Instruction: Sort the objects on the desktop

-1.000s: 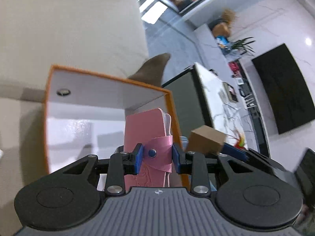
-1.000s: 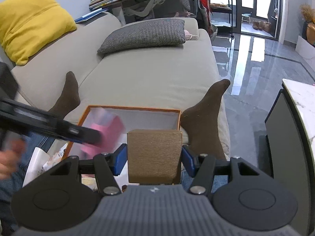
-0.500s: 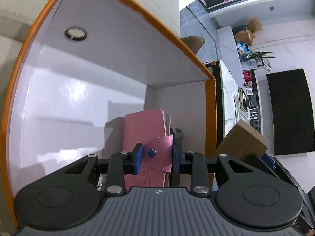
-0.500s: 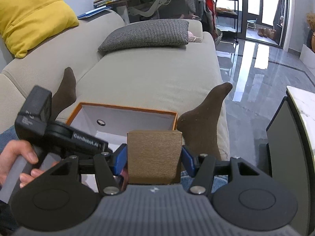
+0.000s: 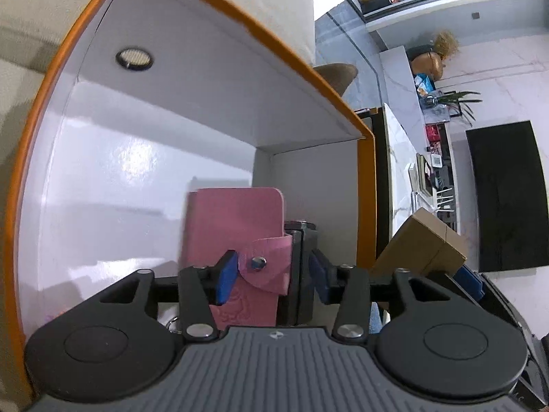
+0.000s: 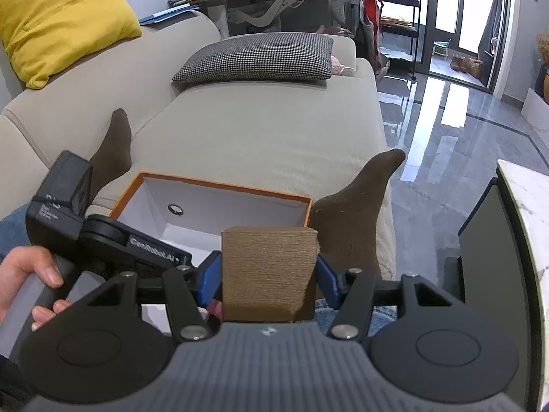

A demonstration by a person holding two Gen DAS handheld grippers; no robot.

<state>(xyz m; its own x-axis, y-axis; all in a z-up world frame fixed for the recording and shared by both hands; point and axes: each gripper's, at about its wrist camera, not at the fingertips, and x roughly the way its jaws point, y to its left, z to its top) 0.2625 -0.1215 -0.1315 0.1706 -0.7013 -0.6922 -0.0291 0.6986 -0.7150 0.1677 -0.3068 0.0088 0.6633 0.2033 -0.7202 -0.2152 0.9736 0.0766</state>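
Down into the orange box [image 5: 212, 27] we lowered the pink wallet [image 5: 236, 226], and our left hand-held gripper [image 5: 271, 274] has just been opening, so its pads sit apart around the wallet. We think the wallet is put away now, while our right hand-held gripper [image 6: 267, 281] is clamped on the brown block [image 6: 267, 271], next to go.

you sit on a beige sofa [image 6: 260, 127] with a yellow cushion [image 6: 61, 20] at far left and a houndstooth pillow [image 6: 257, 56] farther back. your two brown socks [image 6: 357, 213] rest on the seat. right of you lie a glossy grey floor [image 6: 446, 130] and a marble-topped table [image 6: 528, 213]; a dark tv [image 5: 504, 195] hangs on the wall.

Black right gripper [image 6: 268, 279], blue pads [image 6: 207, 281], brown socks [image 6: 357, 213].
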